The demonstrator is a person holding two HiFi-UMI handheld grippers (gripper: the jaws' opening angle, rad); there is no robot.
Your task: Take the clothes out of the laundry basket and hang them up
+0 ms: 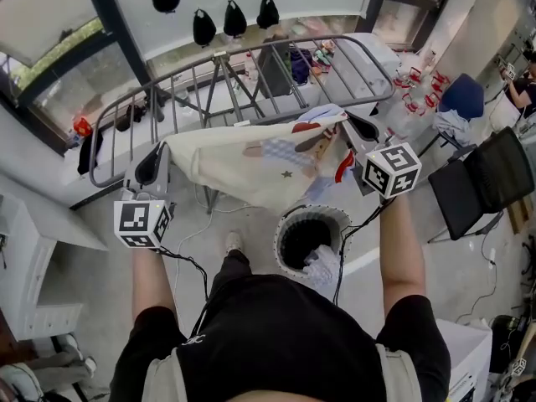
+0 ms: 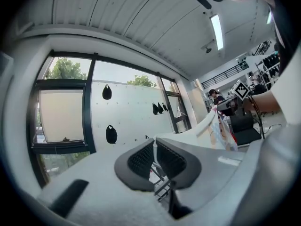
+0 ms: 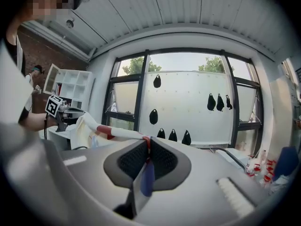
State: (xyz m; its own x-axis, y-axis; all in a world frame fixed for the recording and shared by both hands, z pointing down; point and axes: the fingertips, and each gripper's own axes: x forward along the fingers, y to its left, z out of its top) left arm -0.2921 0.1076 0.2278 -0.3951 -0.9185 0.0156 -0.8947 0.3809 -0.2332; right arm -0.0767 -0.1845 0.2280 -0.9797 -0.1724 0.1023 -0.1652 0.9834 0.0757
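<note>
A cream garment [image 1: 251, 170] with coloured patches and red trim hangs stretched between both grippers, above the round laundry basket [image 1: 311, 236]. My left gripper [image 1: 161, 153] is shut on its left edge; in the left gripper view the cloth [image 2: 197, 131] runs from the pinched jaws [image 2: 154, 145] toward the right. My right gripper [image 1: 356, 128] is shut on the right edge, where red and blue fabric [image 3: 146, 173] shows between the pads [image 3: 148, 142]. A grey metal drying rack [image 1: 251, 78] stands just beyond the garment.
White clothing [image 1: 322, 266] lies in the basket beside my knee. A black chair [image 1: 486, 187] stands at the right, with a blue-draped chair [image 1: 461, 99] behind it. White shelving [image 1: 33, 249] is at the left. Windows with dark hanging shapes [image 1: 201, 25] lie beyond the rack.
</note>
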